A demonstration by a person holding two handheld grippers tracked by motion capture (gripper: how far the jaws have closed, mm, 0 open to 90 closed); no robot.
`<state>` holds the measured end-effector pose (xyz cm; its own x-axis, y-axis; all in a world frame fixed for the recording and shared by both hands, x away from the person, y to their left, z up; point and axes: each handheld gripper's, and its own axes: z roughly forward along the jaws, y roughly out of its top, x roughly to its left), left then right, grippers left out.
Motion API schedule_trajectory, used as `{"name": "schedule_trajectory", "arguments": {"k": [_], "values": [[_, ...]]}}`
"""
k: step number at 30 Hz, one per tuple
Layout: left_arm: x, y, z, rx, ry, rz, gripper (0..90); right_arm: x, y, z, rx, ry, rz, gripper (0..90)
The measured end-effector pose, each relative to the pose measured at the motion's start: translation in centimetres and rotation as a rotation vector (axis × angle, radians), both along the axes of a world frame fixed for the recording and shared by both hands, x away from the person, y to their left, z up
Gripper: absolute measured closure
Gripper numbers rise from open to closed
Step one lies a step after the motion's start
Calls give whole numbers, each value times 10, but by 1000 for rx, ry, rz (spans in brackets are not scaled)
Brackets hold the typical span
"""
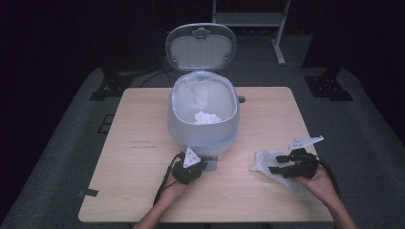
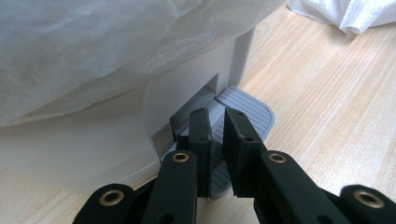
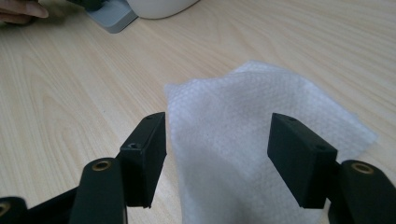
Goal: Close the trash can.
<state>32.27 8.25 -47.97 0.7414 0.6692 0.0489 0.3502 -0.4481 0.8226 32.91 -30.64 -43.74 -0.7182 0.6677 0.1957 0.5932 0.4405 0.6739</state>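
No writing is readable anywhere. The left gripper (image 2: 215, 122), jaws nearly closed and empty, presses the bin (image 1: 203, 114) pedal (image 2: 247, 109). The right gripper (image 3: 217, 154), jaws wide, hovers over the tissue (image 3: 261, 135) at the table's (image 1: 133, 162) four o'clock.

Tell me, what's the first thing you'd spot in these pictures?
The big grey bin in the middle of the table, its lid standing open and crumpled white paper inside. In front of it, the left claw presses the bin's pedal. To the right, the open right claw hovers over a white tissue.
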Motion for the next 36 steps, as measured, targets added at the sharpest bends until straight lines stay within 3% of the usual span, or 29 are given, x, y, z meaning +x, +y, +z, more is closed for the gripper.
{"name": "schedule_trajectory", "arguments": {"k": [22, 36], "values": [[0, 0, 0, -2, -1, 0, 815, 3, 6, -26, -59, 36, 4, 364], [0, 0, 0, -1, 0, 0, 815, 0, 12, -29, -117, -3, 6, 524]]}}
